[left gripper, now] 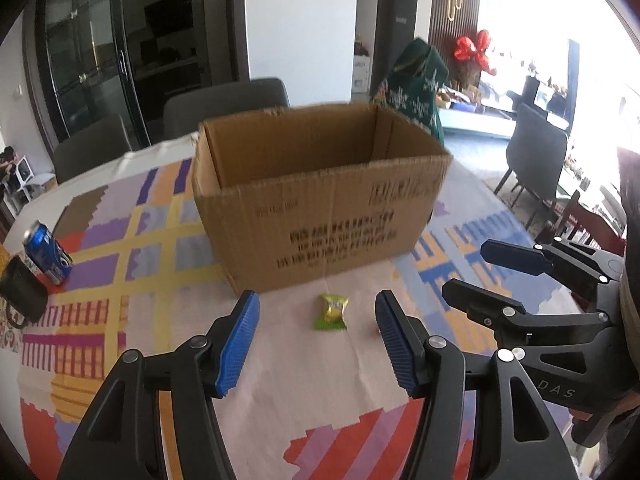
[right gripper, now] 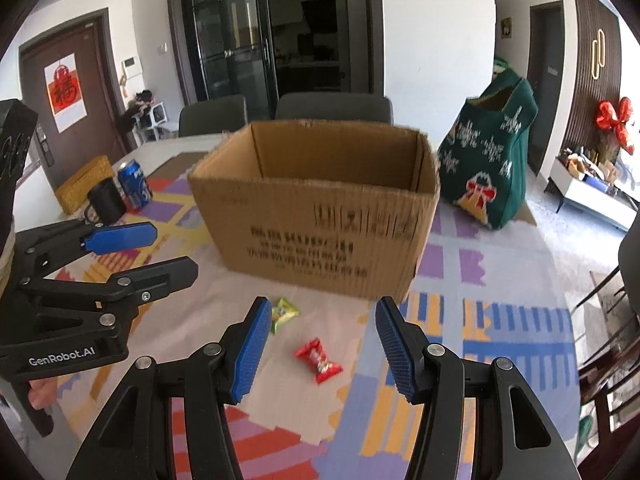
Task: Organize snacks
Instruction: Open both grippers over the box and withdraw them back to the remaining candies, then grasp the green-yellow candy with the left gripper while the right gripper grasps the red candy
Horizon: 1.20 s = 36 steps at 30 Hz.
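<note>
You are at the approach step: left gripper (left gripper: 316,336) and right gripper (right gripper: 318,346) are spread, empty. Green-yellow wrapped candy (left gripper: 331,312) and red wrapped candy (right gripper: 318,360) lie before the apparently empty open cardboard box (right gripper: 320,236). Next, straddle and pinch each.

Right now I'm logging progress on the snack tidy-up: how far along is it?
Nothing looks packed: what shows of the cardboard box interior is bare. In hand: nothing; the left gripper and right gripper are open and empty above the table. Left: the green candy and red candy lie on the tablecloth before the box.
</note>
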Tool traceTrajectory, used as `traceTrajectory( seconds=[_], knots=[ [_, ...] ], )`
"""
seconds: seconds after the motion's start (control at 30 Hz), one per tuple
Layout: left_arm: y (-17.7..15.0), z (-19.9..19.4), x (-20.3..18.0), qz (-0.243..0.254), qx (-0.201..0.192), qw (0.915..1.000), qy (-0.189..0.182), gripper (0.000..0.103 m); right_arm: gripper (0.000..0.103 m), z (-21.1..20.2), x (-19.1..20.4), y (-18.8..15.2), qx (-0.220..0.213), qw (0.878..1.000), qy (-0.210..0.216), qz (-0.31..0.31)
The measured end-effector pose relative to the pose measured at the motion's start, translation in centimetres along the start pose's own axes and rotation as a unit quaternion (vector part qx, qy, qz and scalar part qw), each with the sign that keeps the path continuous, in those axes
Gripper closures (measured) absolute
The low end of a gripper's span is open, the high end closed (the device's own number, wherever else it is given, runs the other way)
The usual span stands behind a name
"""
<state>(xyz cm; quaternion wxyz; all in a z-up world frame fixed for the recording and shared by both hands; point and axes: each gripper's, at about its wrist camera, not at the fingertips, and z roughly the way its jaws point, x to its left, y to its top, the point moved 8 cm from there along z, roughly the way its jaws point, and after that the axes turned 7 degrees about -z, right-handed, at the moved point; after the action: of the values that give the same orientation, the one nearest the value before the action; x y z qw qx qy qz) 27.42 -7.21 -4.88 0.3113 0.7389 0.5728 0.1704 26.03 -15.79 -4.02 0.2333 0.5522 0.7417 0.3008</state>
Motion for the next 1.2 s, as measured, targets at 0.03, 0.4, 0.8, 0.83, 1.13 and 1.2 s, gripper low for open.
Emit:
traceTrajectory(
  seconds=[0.03,0.4,0.8,0.83,1.13,1.2],
  knots=[
    [-0.3,0.3,0.0,0.0,0.004,1.0,0.0,0.044,0.048,0.1,0.1,-0.3,0.004,1.0,0.001,0.0],
    [-4.1,4.1,0.6,-0.002,0.06,0.9982,-0.004,0.044,0.048,3.3,1.1,-4.2,0.063,0.998,0.019,-0.001],
    [-4.9,7.7,0.7,0.009,0.095,0.9955,-0.006,0.044,0.048,6.7,0.7,-6.2,0.103,0.994,0.028,0.004],
    [-4.8,8.0,0.7,0.01,0.096,0.9953,-0.007,0.044,0.048,6.9,0.7,-6.3,0.105,0.994,0.027,0.004],
    [-4.1,10.7,0.7,0.014,0.109,0.994,-0.005,0.044,0.048,8.8,0.6,-6.4,0.111,0.993,0.036,0.004],
    [-4.0,11.2,0.7,0.013,0.112,0.9936,-0.005,0.044,0.048,9.2,0.5,-6.3,0.111,0.993,0.035,0.003]
  ],
)
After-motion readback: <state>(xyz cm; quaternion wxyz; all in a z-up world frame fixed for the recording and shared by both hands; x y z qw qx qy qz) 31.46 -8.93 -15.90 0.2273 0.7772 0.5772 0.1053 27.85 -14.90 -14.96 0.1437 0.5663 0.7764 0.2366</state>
